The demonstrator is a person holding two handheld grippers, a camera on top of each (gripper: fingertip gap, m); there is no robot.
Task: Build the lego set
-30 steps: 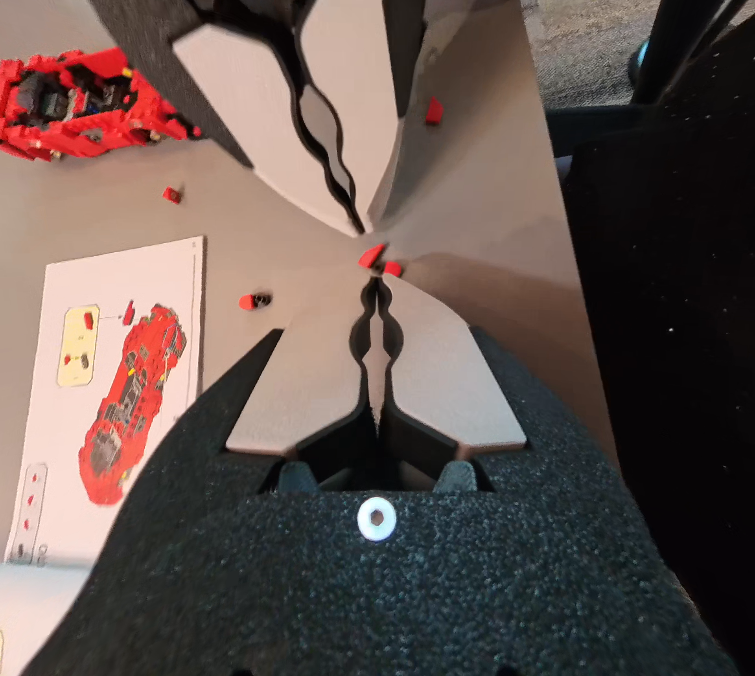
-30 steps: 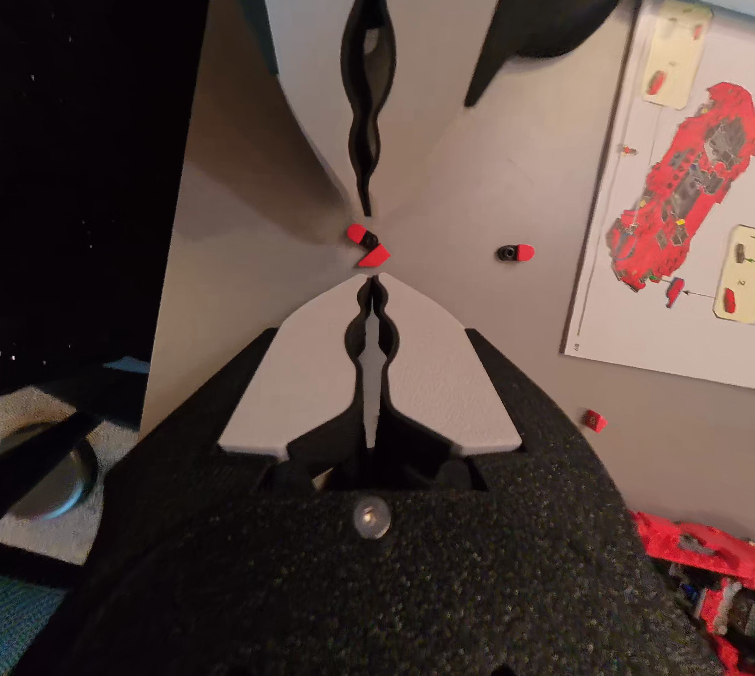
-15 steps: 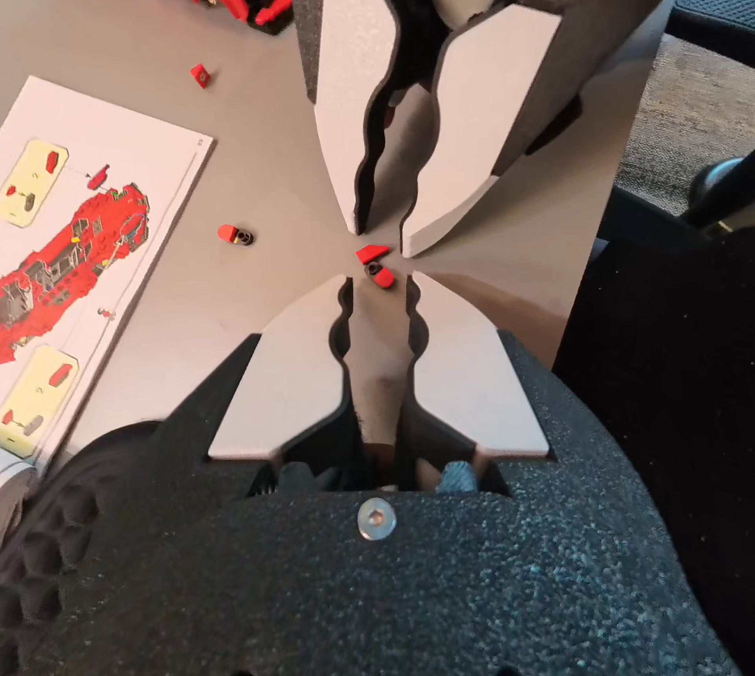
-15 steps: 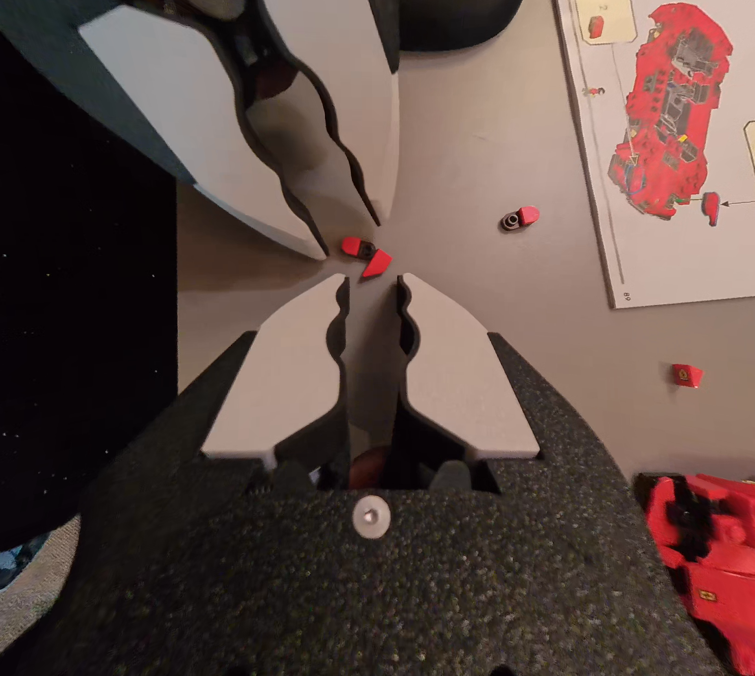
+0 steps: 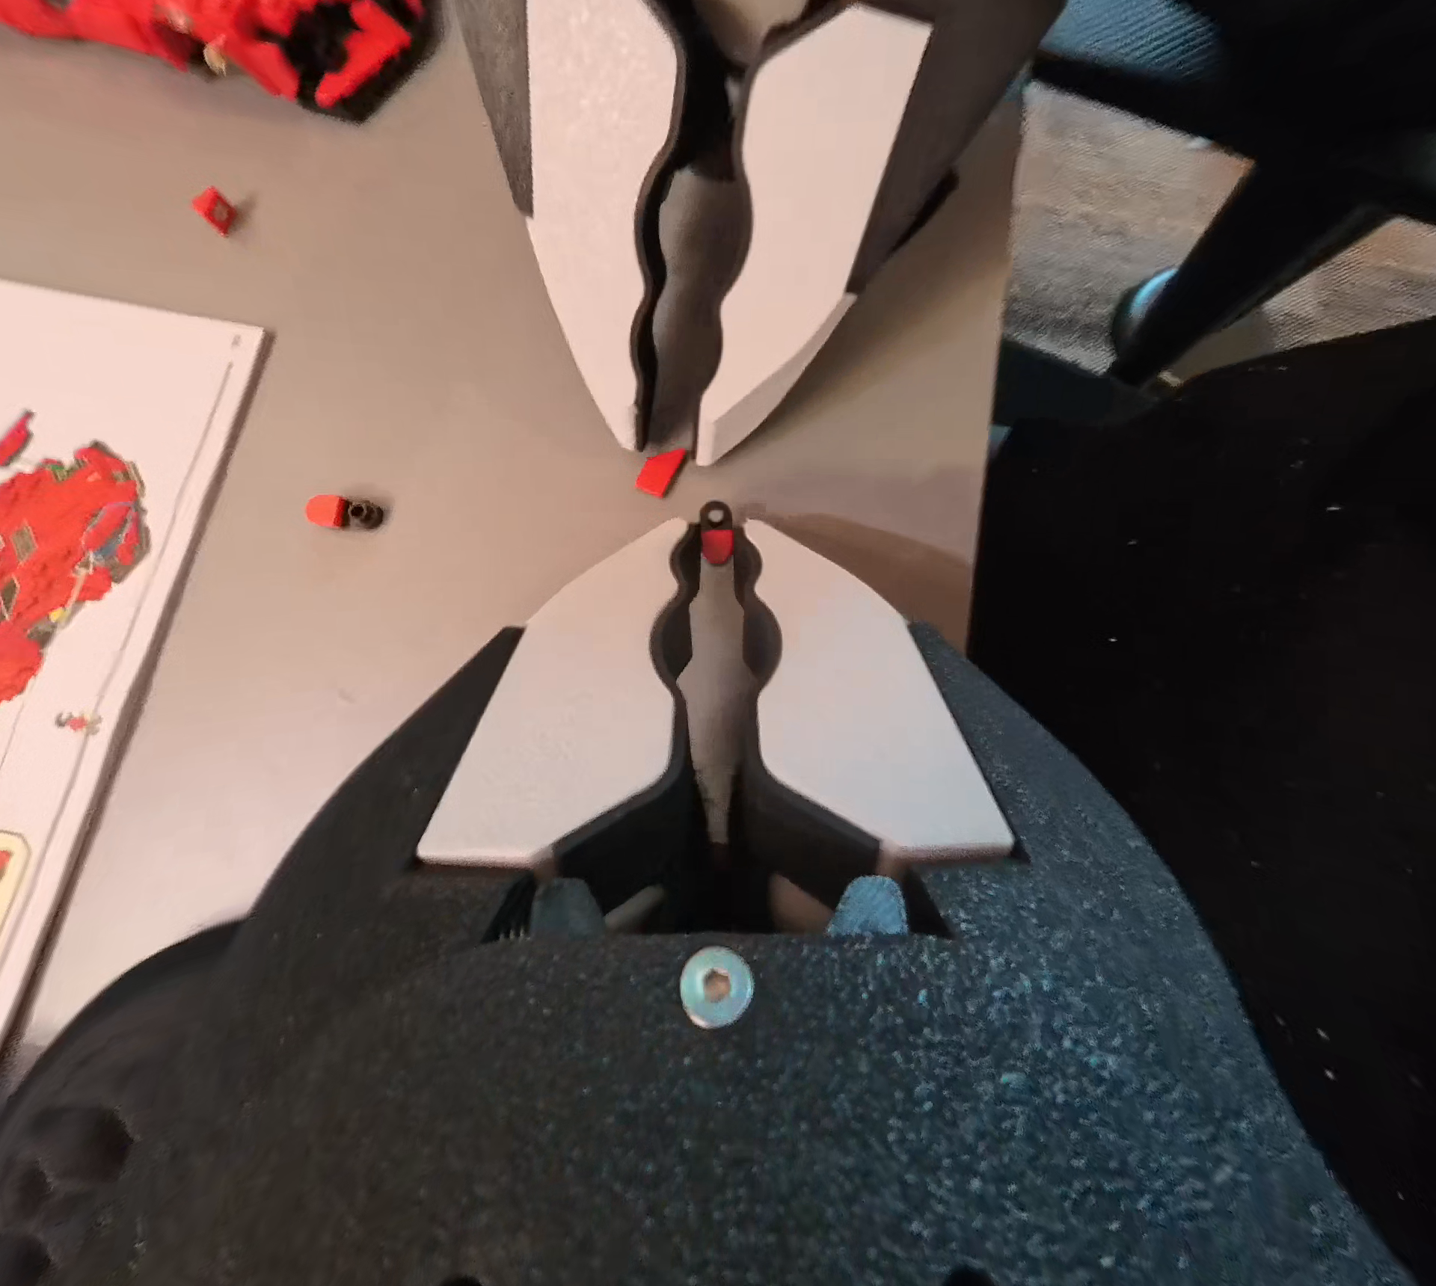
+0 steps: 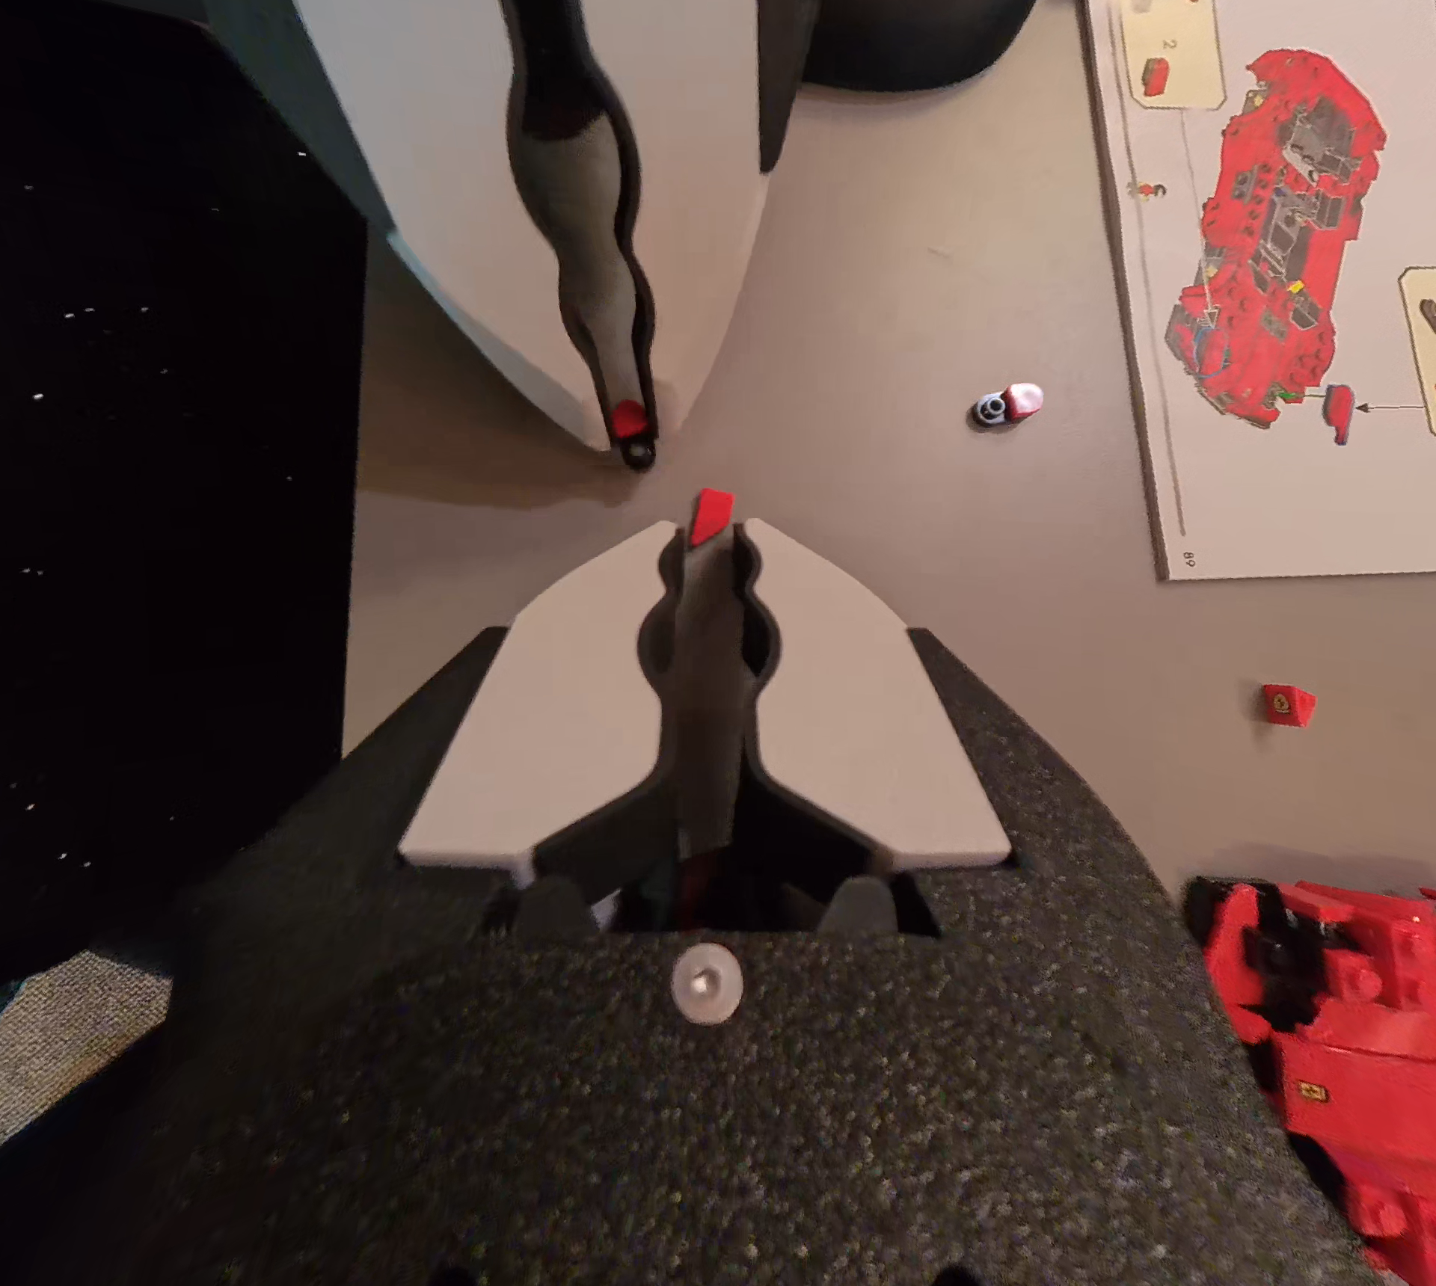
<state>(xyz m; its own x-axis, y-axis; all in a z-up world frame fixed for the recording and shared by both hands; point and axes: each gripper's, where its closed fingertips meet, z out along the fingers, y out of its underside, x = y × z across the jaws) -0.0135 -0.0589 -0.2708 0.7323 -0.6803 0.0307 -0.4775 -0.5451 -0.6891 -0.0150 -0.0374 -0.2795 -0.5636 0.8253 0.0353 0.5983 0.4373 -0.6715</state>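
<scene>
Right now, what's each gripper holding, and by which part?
Left gripper: red-and-black piece, pinched at its red end, black ring sticking out. Right gripper: red wedge piece, pinched at its base.

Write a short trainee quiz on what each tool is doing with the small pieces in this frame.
1. True or false: the left tool is empty.
2. The right tool pinches: A) a red slope brick; B) a black wheel; C) a page.
3. Fill in: the loose red-and-black piece lies on the table between the tools and the instruction ____.
Key: 1 false, it grips the held red-and-black piece; 2 A; 3 booklet.
</scene>
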